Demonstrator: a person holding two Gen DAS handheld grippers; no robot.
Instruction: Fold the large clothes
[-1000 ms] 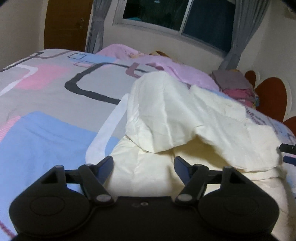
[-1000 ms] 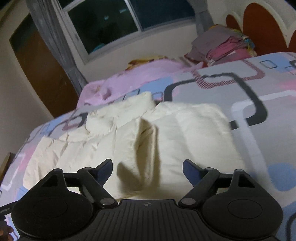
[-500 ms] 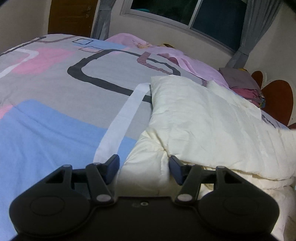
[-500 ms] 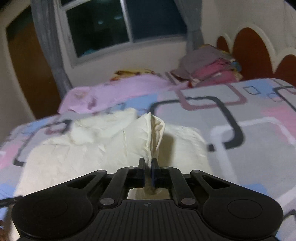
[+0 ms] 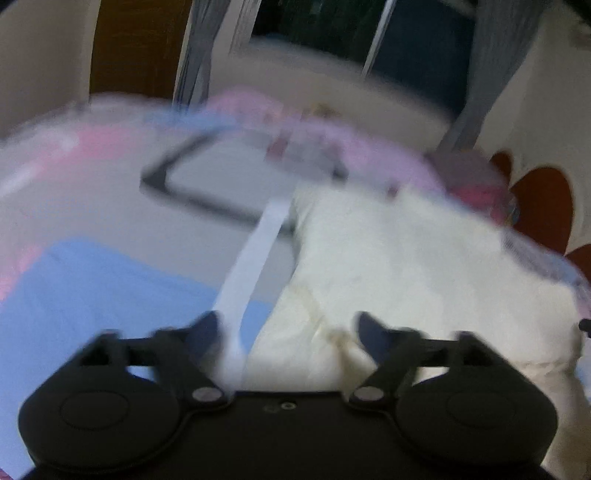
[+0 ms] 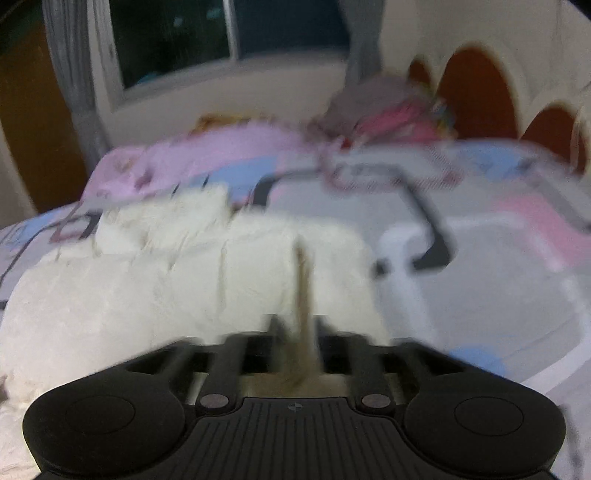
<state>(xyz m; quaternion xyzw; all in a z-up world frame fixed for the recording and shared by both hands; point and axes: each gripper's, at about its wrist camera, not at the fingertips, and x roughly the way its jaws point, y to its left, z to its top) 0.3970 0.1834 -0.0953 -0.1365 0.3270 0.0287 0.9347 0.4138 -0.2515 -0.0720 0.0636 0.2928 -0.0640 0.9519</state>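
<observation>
The left gripper (image 5: 286, 328) hangs low over the near edge of the bed with its two dark fingers spread wide and nothing between them; the cream garment (image 5: 424, 266) lies just ahead and to the right of it, its near left corner reaching in front of the right finger, while the left finger sits over a pale strip printed on the bedspread (image 5: 92, 280). The right gripper (image 6: 297, 332) is clenched on a raised ridge of the same cream garment (image 6: 166, 280), a thin upright pleat of cloth pinched between the two narrow fingers and running forward from them, with a shadowed crease along it. From that grip the garment spreads out mostly to the left and forward, flat and wrinkled on the bedspread (image 6: 480, 258), with a lumpy folded part at its far left end. Beyond the garment a pink blanket (image 6: 207, 155) lies along the far side of the bed, and a stack of folded clothes (image 6: 380, 110) in grey and pink sits near the headboard (image 6: 476, 92), well apart from both grippers. A dark window (image 6: 221, 33) with grey curtains stands behind the bed. Both views are smeared by motion blur, so fine detail of the cloth edges cannot be made out
</observation>
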